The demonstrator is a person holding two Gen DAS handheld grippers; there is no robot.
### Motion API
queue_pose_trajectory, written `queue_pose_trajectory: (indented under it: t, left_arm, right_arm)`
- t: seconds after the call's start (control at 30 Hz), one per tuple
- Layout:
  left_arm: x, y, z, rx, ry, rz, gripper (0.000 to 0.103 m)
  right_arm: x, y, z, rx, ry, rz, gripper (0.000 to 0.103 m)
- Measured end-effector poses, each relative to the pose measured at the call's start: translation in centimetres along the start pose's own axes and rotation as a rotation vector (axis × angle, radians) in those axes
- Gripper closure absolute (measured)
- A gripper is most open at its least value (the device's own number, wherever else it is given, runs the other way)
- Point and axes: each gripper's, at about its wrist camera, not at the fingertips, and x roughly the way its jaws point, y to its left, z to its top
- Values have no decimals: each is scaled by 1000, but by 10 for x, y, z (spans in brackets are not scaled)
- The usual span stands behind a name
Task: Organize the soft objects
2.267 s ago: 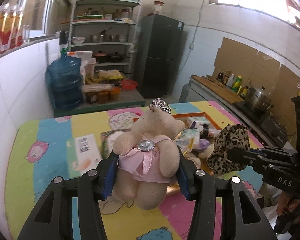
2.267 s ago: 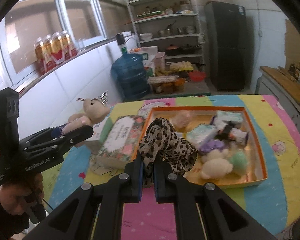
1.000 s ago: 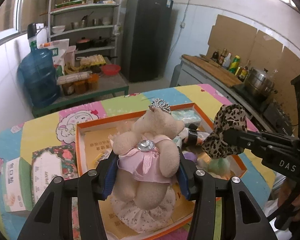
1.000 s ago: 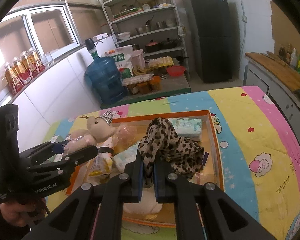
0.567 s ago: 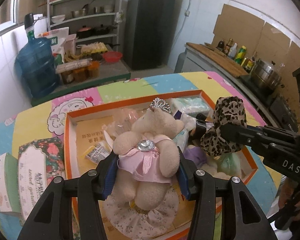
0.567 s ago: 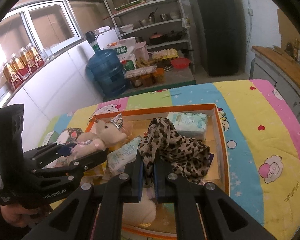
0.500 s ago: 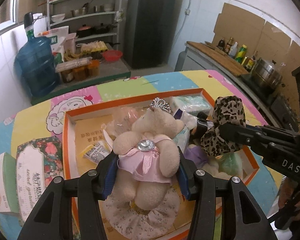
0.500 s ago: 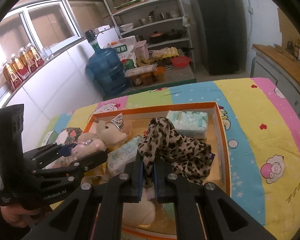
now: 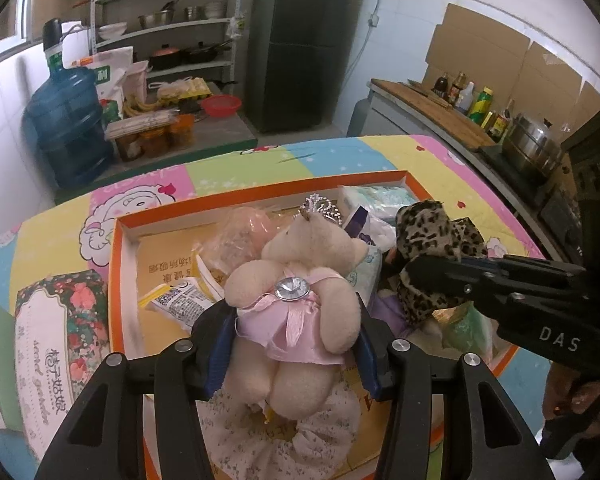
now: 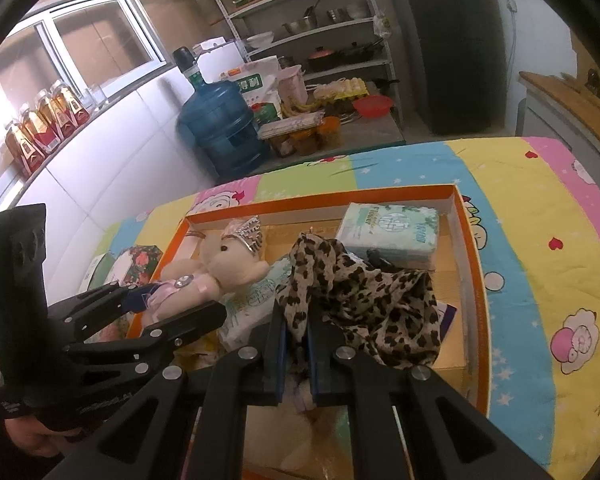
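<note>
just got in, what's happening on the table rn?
A person is sorting soft things into the orange tray with two handheld grippers. The left gripper is clamped on a teddy bear in a pink dress, the right gripper on a leopard-print cloth. Both items are held over the tray, which already holds tissue packs and other items.

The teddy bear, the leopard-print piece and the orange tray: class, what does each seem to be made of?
Teddy bear: cream plush, fuzzy pile, satiny pink dress. Leopard-print piece: thin woven cloth, draping in loose folds. Orange tray: probably cardboard, with thin, stiff, matte walls.
</note>
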Motion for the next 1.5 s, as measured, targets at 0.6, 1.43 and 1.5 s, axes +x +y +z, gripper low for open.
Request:
queue_pose_trajectory:
  t: [0.6, 1.43, 1.5]
  left_arm:
    - [-15, 8, -2, -27, -39, -8, 29]
    - [-77, 11, -12, -3, -140, -15, 29]
    - [-83, 14, -14, -5, -146, -21, 29]
  right_arm:
    - [3, 6, 3, -5, 7, 15, 58]
    - [-57, 45, -7, -31, -106, -80, 58]
    - [-60, 51, -8, -32, -113, -91, 58]
